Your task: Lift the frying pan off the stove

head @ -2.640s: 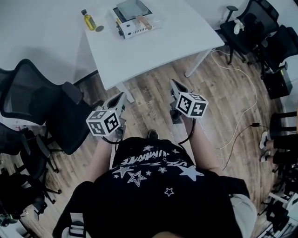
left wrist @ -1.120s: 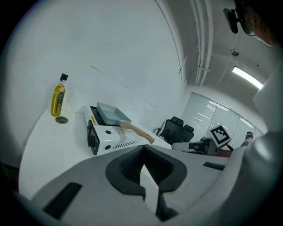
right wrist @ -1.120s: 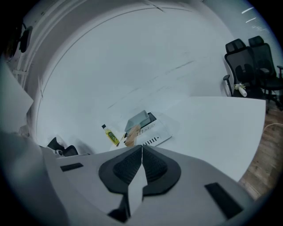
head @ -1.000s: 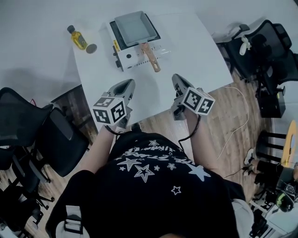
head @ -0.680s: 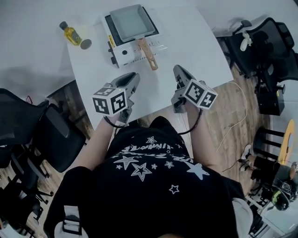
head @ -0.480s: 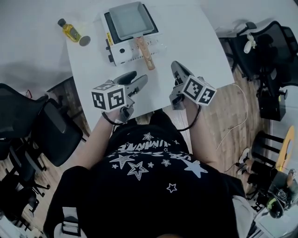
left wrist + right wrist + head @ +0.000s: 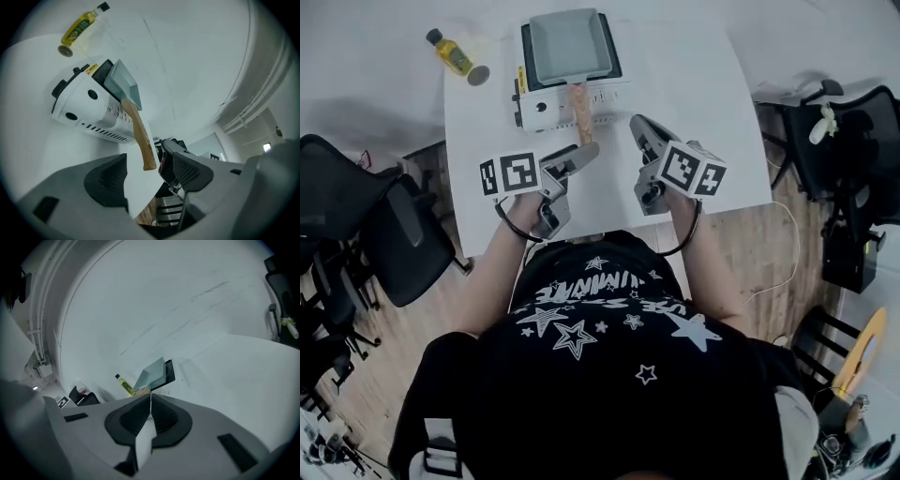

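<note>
The grey rectangular frying pan (image 7: 569, 45) sits on the white portable stove (image 7: 546, 105). Its wooden handle (image 7: 580, 112) reaches past the stove's near edge over the table (image 7: 694, 84). The left gripper (image 7: 144, 151), just short of the stove, has just been spreading its jaws. They stand wide, and the handle's end shows in the gap, untouched. The right gripper (image 7: 150, 397), right of the stove's front, has its jaws pressed together, empty. An oil bottle (image 7: 450, 52) stands left of the stove.
</note>
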